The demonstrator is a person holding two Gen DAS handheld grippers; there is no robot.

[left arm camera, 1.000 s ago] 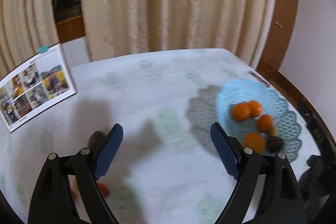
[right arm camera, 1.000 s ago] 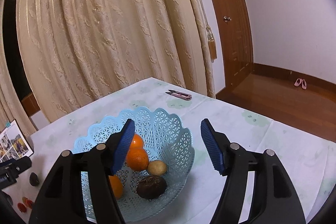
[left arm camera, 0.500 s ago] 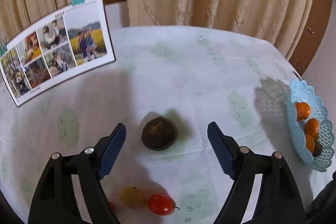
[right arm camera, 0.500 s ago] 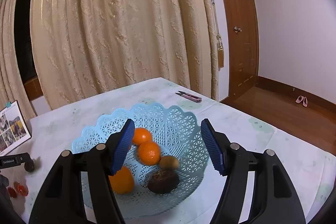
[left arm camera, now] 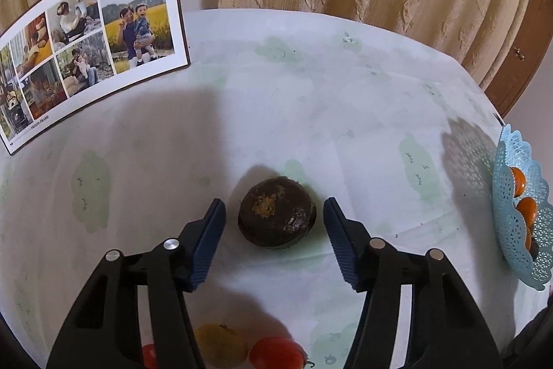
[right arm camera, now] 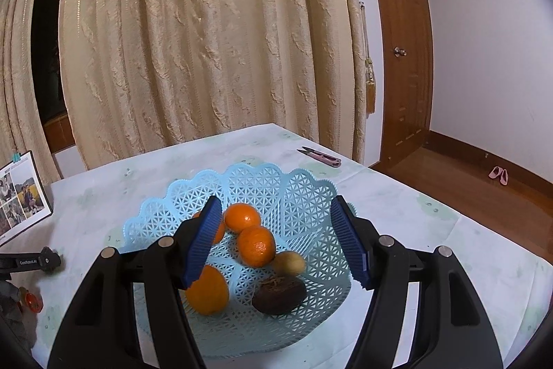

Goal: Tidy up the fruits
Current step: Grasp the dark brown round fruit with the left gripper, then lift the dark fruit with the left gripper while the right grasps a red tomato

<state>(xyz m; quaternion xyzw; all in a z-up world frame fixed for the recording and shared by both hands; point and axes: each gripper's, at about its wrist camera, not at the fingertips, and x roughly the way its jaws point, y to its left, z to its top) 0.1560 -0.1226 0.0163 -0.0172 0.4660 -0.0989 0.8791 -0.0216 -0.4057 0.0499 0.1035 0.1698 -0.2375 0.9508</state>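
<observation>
- The dark brown fruit (left arm camera: 277,213) is round and squat, with a rough skin, a tan scar on top and a pale scuffed patch at its lower right. It sits on the bench (left arm camera: 345,99), between the blue ribbed pads of the left tool (left arm camera: 274,213).
- The left tool is spread wide, with a gap showing on both sides of the fruit.
- Close to the camera, between the left tool's arms, lie a yellow fruit (left arm camera: 221,346) and a red tomato (left arm camera: 276,353), just beside each other.
- The photo calendar (left arm camera: 90,37) stands at the bench's far left, well apart from the fruit, headed "MEET"; the smaller print is too small to read.
- At the right edge of the bench the light blue lattice basket (right arm camera: 304,192) holds oranges (right arm camera: 256,246), a small yellowish fruit (right arm camera: 289,262) and another dark brown fruit (right arm camera: 279,294).
- The right tool (right arm camera: 276,239) hangs spread over the basket, gripping nothing.
- Pink snips (right arm camera: 321,156) lie near the far right edge of the bench.
</observation>
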